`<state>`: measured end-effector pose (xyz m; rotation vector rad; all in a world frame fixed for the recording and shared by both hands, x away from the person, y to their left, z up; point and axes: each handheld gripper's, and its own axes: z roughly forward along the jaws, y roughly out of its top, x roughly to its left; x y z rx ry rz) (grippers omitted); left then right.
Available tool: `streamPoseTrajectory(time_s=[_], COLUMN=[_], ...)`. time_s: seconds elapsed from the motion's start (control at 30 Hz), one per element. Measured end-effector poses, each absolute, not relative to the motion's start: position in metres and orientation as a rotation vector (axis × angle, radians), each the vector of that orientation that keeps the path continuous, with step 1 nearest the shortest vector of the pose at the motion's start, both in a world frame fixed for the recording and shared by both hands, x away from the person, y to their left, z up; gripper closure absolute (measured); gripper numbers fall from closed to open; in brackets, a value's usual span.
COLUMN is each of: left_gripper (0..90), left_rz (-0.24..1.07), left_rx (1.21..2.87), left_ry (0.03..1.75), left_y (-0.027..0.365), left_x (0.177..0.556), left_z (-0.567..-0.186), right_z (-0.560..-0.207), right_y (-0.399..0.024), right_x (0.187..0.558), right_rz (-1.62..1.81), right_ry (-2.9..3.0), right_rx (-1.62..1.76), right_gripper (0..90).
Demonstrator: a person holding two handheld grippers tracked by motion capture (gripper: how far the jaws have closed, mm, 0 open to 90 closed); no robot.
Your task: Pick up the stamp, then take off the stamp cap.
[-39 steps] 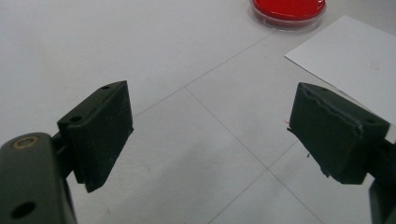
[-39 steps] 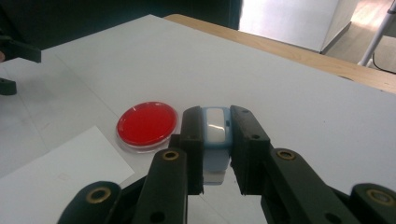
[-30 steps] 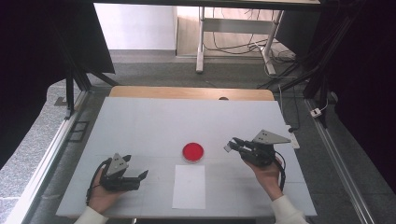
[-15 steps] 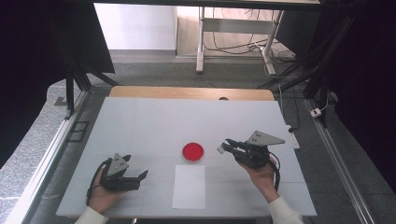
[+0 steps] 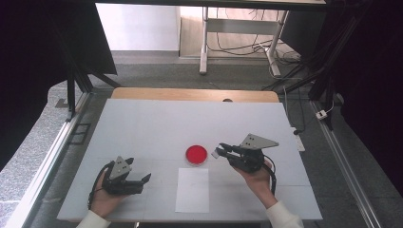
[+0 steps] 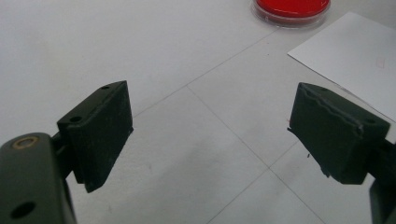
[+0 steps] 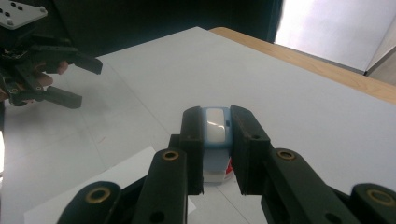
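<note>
Two hand-held grippers work over a white surface (image 5: 142,123), seen from the person's side. Right gripper (image 5: 219,153), approx 4 o'clock from centre, is clamped on a small pale-blue and white object (image 7: 215,128), poss. a stamp or tape dispenser; can't tell which. Jaws are narrow, pads tight against its sides, so it's carried, not resting on anything. It sits just beside a red round dish (image 5: 196,154), at the dish's 3 o'clock, tip aimed toward it; likely the object is being brought to the dish or to the white paper sheet (image 5: 192,189) at the dish's 6 o'clock.

Left gripper (image 5: 142,180) sits at approx 8 o'clock on the surface, jaws wide, nothing between them. It looks parked, prob. waiting to steady the sheet or dish.

High view gives the layout: dish, sheet and both hands w/ spacing between them. Right gripper view gives what that view can't: the held object's colour and how squarely the pads pinch it, plus the left gripper far off at 10 o'clock. Left gripper view confirms the gap between its pads (image 6: 100,133), w/ the dish rim at 1 o'clock and the sheet corner at 2 o'clock.
</note>
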<state>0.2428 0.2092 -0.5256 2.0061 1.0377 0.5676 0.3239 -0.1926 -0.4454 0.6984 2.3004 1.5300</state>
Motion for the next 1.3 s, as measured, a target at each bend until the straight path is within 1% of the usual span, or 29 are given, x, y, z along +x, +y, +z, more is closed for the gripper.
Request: streamPoseTrajectory(time_s=[0.8, 1.3], left_gripper=[13.3, 13.3], left_rz=[0.562, 0.569], left_rx=[2.007, 2.005], left_ry=[1.029, 1.032], left_y=[0.207, 0.208], left_x=[0.242, 0.242], left_z=[-0.525, -0.525], right_z=[-0.448, -0.446], right_y=[-0.142, -0.144], right_x=[0.324, 0.324], right_rz=[1.552, 1.551], right_ry=[2.361, 2.351], right_rx=[0.604, 0.609], right_gripper=[75.0, 75.0])
